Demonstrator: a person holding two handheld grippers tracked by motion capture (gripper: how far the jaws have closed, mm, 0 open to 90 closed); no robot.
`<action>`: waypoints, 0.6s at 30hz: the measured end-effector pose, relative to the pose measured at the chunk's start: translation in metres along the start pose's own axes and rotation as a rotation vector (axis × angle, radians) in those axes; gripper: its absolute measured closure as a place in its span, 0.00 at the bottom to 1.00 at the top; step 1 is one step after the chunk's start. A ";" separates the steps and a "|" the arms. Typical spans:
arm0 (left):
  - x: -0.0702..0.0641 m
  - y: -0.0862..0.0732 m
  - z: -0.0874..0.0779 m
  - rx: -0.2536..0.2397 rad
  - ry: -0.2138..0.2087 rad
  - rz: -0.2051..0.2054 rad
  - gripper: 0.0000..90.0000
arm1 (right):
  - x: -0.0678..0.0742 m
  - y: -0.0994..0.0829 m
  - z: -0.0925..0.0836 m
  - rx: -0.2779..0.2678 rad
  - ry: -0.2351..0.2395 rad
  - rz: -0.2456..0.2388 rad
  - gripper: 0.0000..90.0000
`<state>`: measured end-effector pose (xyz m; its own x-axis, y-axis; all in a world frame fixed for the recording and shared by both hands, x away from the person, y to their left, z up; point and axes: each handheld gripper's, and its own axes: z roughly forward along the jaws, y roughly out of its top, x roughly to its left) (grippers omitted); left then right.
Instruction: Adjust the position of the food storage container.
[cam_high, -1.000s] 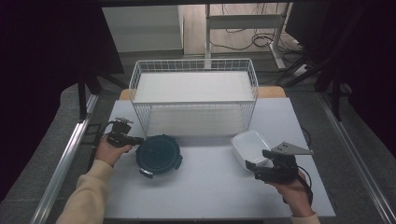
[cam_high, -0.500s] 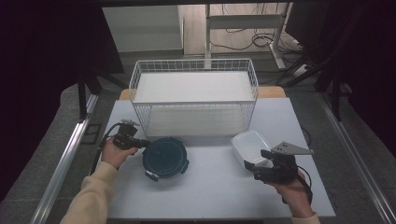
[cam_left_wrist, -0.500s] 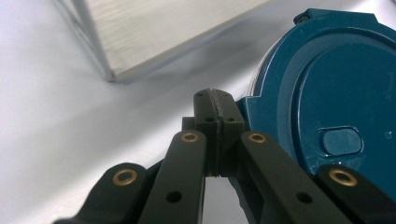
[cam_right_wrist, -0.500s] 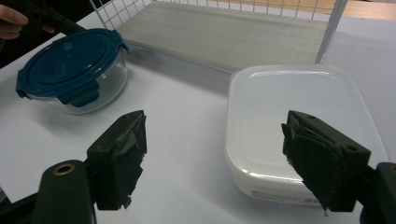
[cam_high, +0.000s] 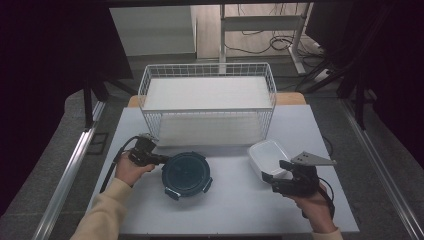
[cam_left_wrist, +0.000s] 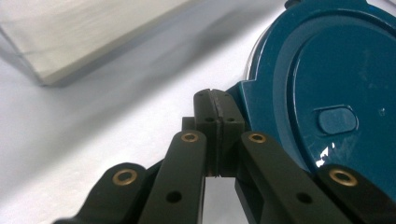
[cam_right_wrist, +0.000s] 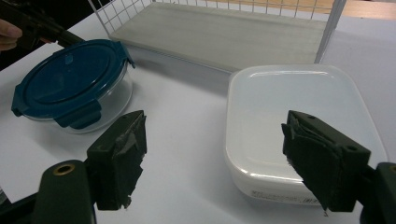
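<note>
2 claws: 1 in each of the person's hands, both low over the near half of the counter, well apart from each other.
Counter (cam_high: 225, 210): pale grey-white top, the largest thing; it carries everything below.
Wire basket (cam_high: 207, 102): white mesh, at the far middle of the counter, with a pale flat board lying inside.
Round container (cam_high: 186, 174): clear glass bowl under a dark blue clip-on lid, near the counter's middle, just in front of the basket and left of the white box.
White box (cam_high: 267, 156): shallow, square with rounded corners, translucent plastic, lid on; it sits right of the round container and apart from it.
Left hand (cam_high: 129, 170): comes in from the bottom left in a cream sleeve, forearm angled up and to the right, wrist low.
Left claw (cam_high: 161, 159): points right at the lid's left edge; its own view shows the 2 pads pressed together at a blue lid tab, but whether the tab lies between them cannot be told.
Right hand (cam_high: 312, 202): comes up from the bottom right, gripping the tool from beneath.
Right claw (cam_high: 270, 181): jaws spread wide, gripping nothing, aimed left and forward with the near corner of the white box just ahead.
</note>
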<state>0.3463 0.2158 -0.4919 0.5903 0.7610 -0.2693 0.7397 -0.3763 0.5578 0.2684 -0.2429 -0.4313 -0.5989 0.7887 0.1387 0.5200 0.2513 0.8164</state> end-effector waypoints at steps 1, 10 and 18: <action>-0.002 0.000 0.000 0.002 -0.001 0.004 1.00 | 0.000 0.000 0.000 0.003 0.001 0.000 0.24; -0.016 -0.003 0.003 0.008 -0.017 0.033 1.00 | 0.001 0.000 0.000 0.004 -0.001 0.001 0.24; -0.029 -0.006 0.005 0.009 -0.018 0.056 1.00 | 0.001 0.000 0.000 0.004 0.002 -0.004 0.24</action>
<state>0.3259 0.1934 -0.4911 0.6363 0.7290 -0.2525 0.7085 -0.4227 0.5651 0.2679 -0.2416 -0.4307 -0.6021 0.7867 0.1365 0.5200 0.2566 0.8147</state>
